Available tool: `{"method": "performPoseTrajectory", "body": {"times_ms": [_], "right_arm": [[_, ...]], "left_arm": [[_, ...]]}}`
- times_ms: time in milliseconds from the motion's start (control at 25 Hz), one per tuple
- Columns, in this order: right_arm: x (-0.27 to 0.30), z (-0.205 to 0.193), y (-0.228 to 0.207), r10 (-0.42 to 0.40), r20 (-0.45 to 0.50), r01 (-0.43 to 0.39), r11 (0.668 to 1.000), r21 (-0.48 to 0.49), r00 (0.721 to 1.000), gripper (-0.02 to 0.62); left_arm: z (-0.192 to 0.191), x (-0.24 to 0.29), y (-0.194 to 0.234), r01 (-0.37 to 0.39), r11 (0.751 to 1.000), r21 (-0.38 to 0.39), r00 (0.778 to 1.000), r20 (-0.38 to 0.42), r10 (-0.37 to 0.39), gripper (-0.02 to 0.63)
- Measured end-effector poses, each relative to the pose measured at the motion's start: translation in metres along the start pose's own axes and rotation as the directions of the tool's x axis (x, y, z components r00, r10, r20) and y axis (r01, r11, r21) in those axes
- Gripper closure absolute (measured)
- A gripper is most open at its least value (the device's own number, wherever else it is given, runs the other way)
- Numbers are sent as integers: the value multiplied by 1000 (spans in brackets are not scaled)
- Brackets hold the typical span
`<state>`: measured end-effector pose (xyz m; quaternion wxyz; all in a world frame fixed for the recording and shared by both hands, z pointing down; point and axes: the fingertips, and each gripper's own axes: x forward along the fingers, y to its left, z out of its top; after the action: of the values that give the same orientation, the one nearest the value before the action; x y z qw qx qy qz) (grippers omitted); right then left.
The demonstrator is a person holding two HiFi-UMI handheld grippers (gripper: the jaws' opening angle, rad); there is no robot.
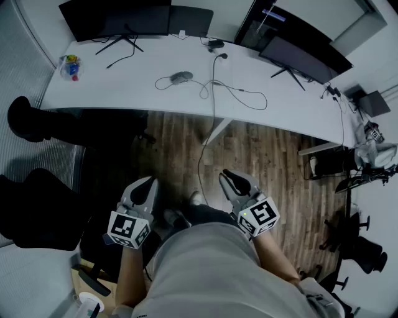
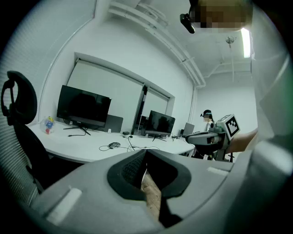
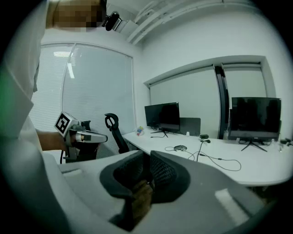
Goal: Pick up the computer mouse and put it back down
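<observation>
The grey computer mouse lies on the white desk with its cable looped beside it. It is small in the left gripper view and in the right gripper view. My left gripper and my right gripper are held close to my body over the wooden floor, well short of the desk and far from the mouse. Both point toward the desk. On each, the jaws are shut with nothing between them, as the left gripper and the right gripper show in their own views.
Black monitors stand along the back of the desk, another monitor at the right. Cables trail across the desktop. A colourful small item sits at the desk's left end. A black office chair stands at the left.
</observation>
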<state>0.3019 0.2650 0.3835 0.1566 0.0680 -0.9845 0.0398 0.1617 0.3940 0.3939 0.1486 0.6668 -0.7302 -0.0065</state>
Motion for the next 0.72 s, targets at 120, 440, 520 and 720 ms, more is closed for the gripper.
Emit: {"method": "performPoseTrajectory", "body": {"times_ms": [120,440,520,720], "right_arm": [[1,0,-14,12,3,-12,1000,5,1000,543],[9,7,-53,46,40,-47,999,25,998,543],[9,9,-65,51,58,-53,998,34,997,543],[10,4,-101,51,76,-56,996,64,996,543]], "left_arm": [[2,16,-9,3,1000,2,1000,-7,-3,597],[14,61,-27,15,999,29,999,-33,-14,597],[19,76,-31,19,999,46,999,-44,-17,597],[23,116,-43,20,997,72,997,-71,-14,597]]}}
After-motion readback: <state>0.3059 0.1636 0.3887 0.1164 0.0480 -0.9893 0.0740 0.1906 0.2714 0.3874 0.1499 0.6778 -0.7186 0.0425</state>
